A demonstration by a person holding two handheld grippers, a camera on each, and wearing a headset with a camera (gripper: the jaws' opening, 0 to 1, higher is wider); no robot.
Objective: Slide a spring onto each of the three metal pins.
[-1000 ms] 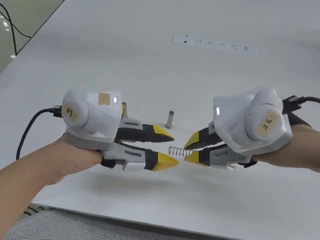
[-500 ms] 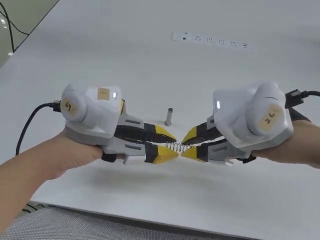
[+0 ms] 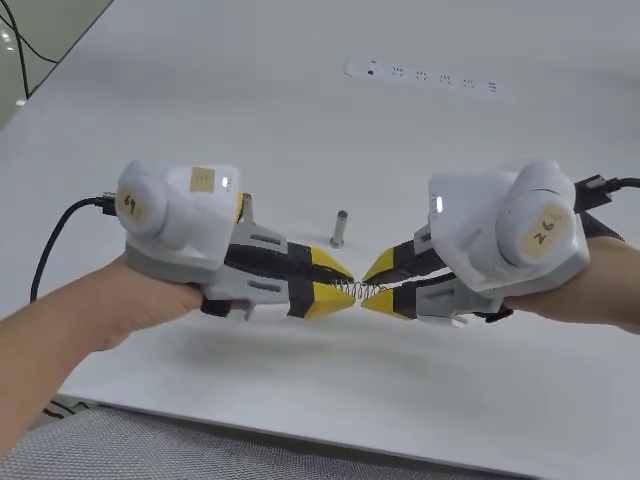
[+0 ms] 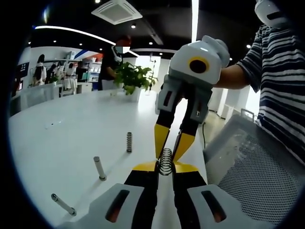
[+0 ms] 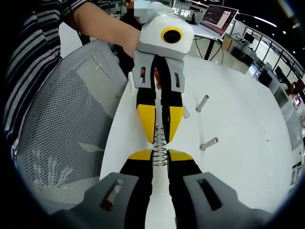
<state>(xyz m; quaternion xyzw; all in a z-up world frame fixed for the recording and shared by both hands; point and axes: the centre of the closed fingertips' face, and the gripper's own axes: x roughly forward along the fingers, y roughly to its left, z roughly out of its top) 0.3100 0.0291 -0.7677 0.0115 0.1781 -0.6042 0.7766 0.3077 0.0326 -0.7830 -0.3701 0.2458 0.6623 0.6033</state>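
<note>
Caught in mid-air over a white table [image 3: 300,130]: a small spring [image 3: 357,291], held level and gripped at one end by the left claw [image 3: 345,288], at the other by the right claw [image 3: 370,290]. Closed on the coil from both sides, yellow tips all but touching. Seen in the left gripper view as a dark coil pinched between the near tips, with the right claw set onto the same spring from above. Standing on the table just beyond the meeting tips: an upright pin [image 3: 339,228]. Half hidden behind the left claw's white housing: a second pin [image 3: 247,208]. In the left gripper view, set in a row on the table beside the claws, three uprights, with the far pin [image 4: 129,142] looking wrapped in a coil. Farther back on the table, a power strip [image 3: 420,80]. At the near edge, a grey mesh chair [image 5: 62,143], and behind the right claw a striped sleeve [image 4: 281,62].
</note>
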